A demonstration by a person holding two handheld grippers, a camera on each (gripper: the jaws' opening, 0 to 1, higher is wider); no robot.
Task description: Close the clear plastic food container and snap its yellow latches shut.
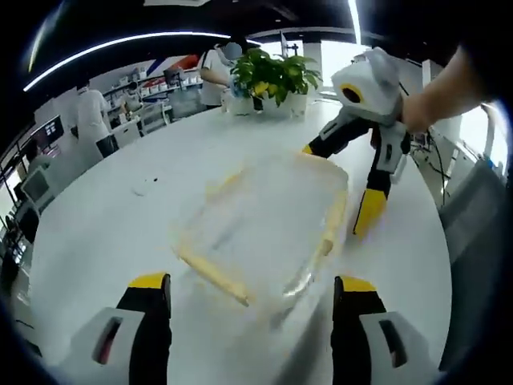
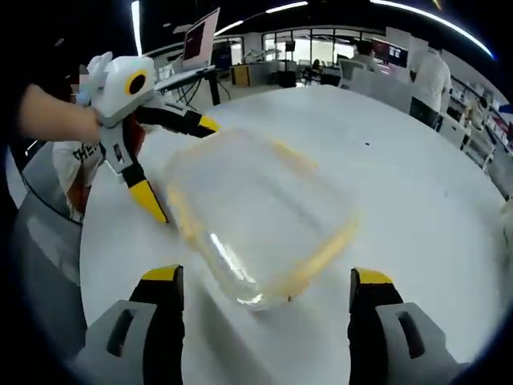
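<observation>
The clear plastic container [image 1: 268, 220] lies on the white table [image 1: 96, 233], blurred, with yellow latches [image 1: 212, 274] along its edges. Whether its lid sits fully down I cannot tell. My left gripper [image 1: 252, 293] is open, its yellow-tipped jaws standing wide at the container's near edge. My right gripper [image 1: 339, 180] reaches in from the right, held by a hand, open at the far right corner. In the right gripper view the container [image 2: 256, 220] lies just past my open right gripper [image 2: 264, 289]. The left gripper [image 2: 176, 160] stands open at its far left side.
A potted green plant [image 1: 272, 76] stands at the table's far edge, with people and desks behind it. A grey chair [image 2: 40, 249] is at the table's left rim in the right gripper view. A small dark speck [image 2: 367, 144] lies on the bare tabletop [image 2: 417, 192].
</observation>
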